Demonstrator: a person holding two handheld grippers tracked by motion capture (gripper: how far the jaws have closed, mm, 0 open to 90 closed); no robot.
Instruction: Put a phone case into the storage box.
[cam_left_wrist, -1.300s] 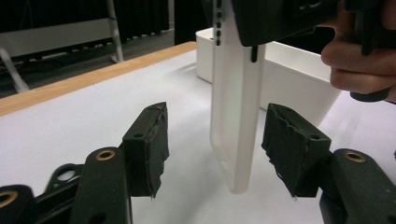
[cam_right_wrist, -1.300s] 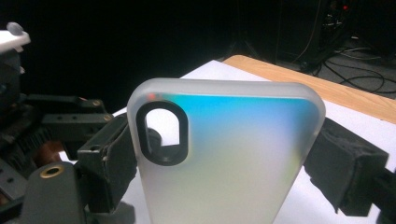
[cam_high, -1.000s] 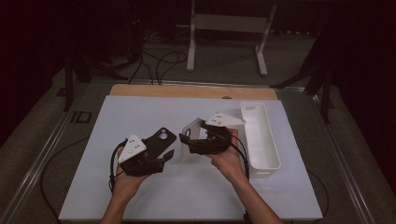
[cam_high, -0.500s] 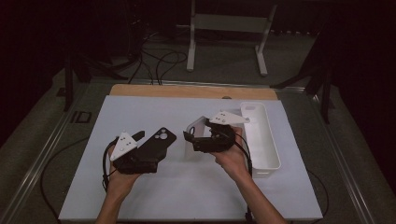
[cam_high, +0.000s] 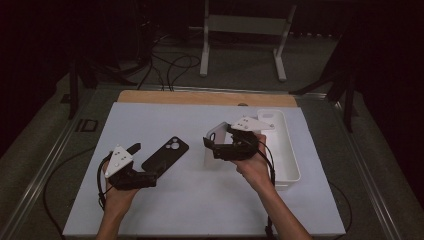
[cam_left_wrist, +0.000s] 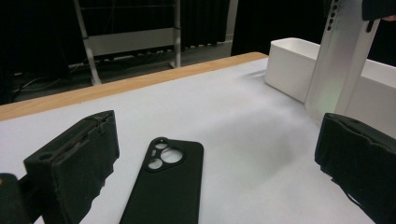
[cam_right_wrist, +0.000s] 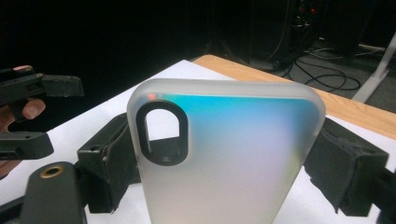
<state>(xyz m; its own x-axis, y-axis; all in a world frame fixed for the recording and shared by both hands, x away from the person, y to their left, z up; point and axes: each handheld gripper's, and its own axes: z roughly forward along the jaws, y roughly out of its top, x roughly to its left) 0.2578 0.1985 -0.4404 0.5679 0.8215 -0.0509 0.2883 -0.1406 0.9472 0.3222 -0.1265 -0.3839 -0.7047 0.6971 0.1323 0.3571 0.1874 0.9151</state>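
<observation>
Currently, high view: left tongs (cam_high: 143, 162) are spread, having just opened, nothing pinched; the black phone case (cam_high: 165, 154) lies flat on the white counter (cam_high: 200, 200) just ahead of them, looks released. Right tongs (cam_high: 216, 145) pinch the frosted clear case (cam_high: 214, 147) upright, near the white bin (cam_high: 286, 150). My read: black case set down, clear case not yet placed; whether it goes in the bin is unclear. Counter has a wooden far edge (cam_high: 200, 97); beyond it, dark floor with cables and a white stand (cam_high: 245, 25).

Left gripper view: black phone case (cam_left_wrist: 166, 186) lies between the wide-open jaws, untouched; clear case (cam_left_wrist: 336, 56) stands before the bin (cam_left_wrist: 289, 65).

Right gripper view: clear case (cam_right_wrist: 229, 158) is clamped on both sides, camera cutout at upper left. Left tongs (cam_right_wrist: 49, 114) sit off to the left. Room is dark.
</observation>
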